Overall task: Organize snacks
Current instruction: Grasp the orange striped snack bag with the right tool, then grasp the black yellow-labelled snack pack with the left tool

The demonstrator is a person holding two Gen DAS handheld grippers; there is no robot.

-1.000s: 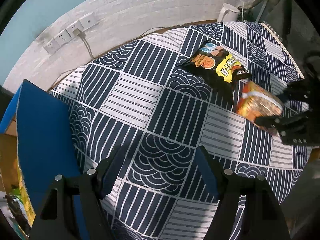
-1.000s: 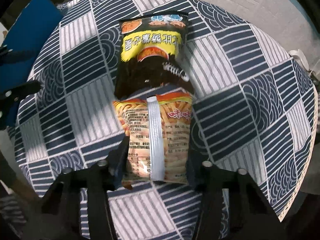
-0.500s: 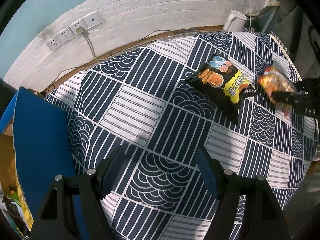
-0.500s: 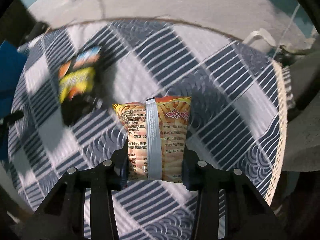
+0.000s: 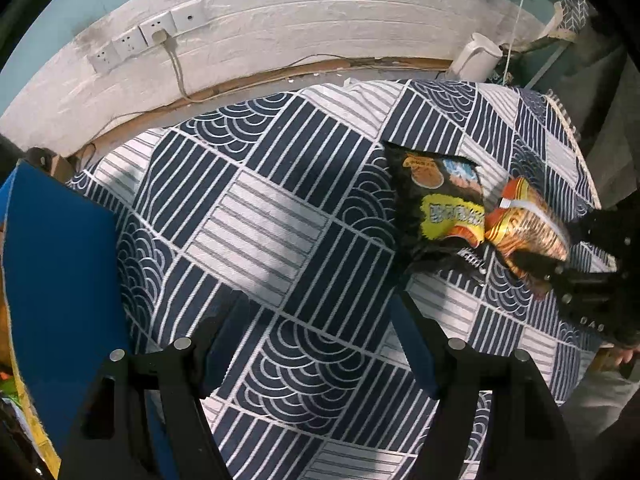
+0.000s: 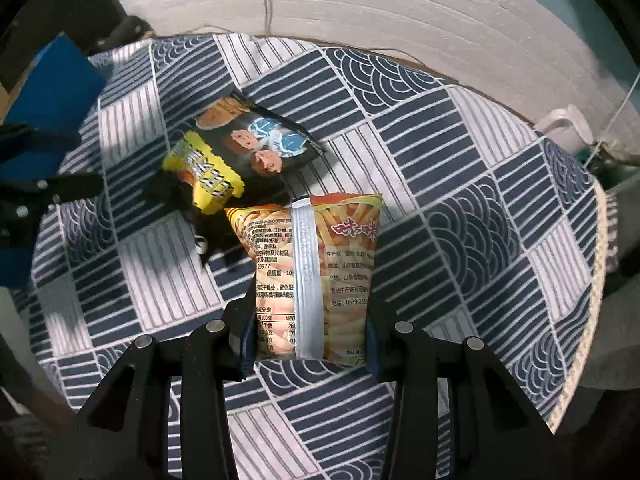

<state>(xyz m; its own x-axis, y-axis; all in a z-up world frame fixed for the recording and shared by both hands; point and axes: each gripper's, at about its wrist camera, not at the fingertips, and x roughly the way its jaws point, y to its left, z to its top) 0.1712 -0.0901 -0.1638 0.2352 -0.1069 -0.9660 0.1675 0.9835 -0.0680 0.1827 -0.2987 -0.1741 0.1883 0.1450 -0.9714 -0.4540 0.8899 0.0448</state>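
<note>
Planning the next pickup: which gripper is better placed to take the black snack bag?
Left. The left gripper is open and empty, while the right gripper is shut on the orange snack bag. The black snack bag lies free on the cloth.

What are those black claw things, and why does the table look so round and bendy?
Those claws are two grabbers that a person holds, one in each hand. Each carries a tiny wide-eye camera, which bends the picture. One picture looks past the left gripper: it is open and empty above the patterned tablecloth. The other looks past the right gripper, which squeezes an orange snack bag. A black and yellow snack bag lies on the cloth. A blue box waits at the side.
</note>
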